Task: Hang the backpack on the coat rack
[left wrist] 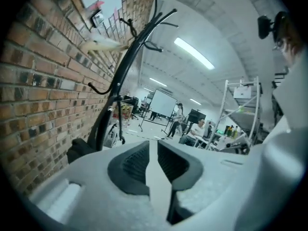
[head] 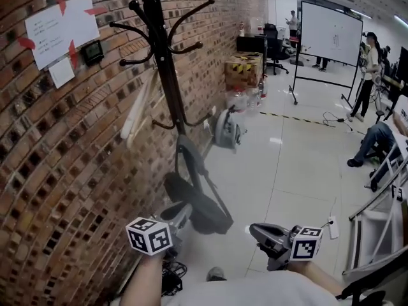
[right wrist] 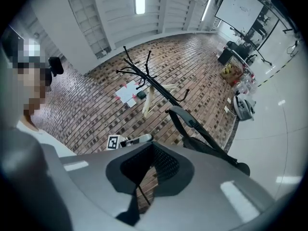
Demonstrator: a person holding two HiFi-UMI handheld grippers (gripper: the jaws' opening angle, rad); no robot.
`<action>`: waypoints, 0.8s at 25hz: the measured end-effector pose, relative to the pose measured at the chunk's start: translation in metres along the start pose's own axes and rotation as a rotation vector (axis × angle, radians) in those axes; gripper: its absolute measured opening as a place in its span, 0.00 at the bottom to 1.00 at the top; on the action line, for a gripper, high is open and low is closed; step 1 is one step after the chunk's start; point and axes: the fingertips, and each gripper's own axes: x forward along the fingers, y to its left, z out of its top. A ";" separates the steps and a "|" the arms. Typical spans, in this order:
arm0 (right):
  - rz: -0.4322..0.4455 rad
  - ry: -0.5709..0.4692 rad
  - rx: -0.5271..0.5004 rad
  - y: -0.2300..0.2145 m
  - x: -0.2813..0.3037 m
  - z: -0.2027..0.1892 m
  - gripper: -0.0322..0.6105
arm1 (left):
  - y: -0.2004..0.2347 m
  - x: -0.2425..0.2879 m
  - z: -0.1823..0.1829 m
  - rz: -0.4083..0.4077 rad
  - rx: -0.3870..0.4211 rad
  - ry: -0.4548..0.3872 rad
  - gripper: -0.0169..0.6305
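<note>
The coat rack (head: 167, 75) looks like dark metal, smooth, with a faint shine. Behind the rack, the wall (head: 64, 171) is of rough, matt brick with pale mortar lines. On it, left of the rack's top, hang matt sheets of white paper (head: 60, 27), fixed with red tape (head: 61, 2). Low on the rack, the backpack (head: 197, 212) is of dark matt cloth, and its straps (head: 191, 161) look woven. Right of the rack, the floor (head: 287, 171) is pale, smooth and glossy. The left gripper (left wrist: 153, 148) and the right gripper (right wrist: 153, 150) have shells of grey matt plastic, slightly grainy, and dark ribbed pads (left wrist: 132, 165).

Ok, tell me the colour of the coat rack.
The coat rack is black, shown best in the head view.
</note>
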 end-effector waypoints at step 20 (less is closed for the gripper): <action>0.160 0.197 -0.127 0.152 -0.080 -0.116 0.05 | -0.223 -0.129 -0.122 -0.167 -0.080 0.044 0.03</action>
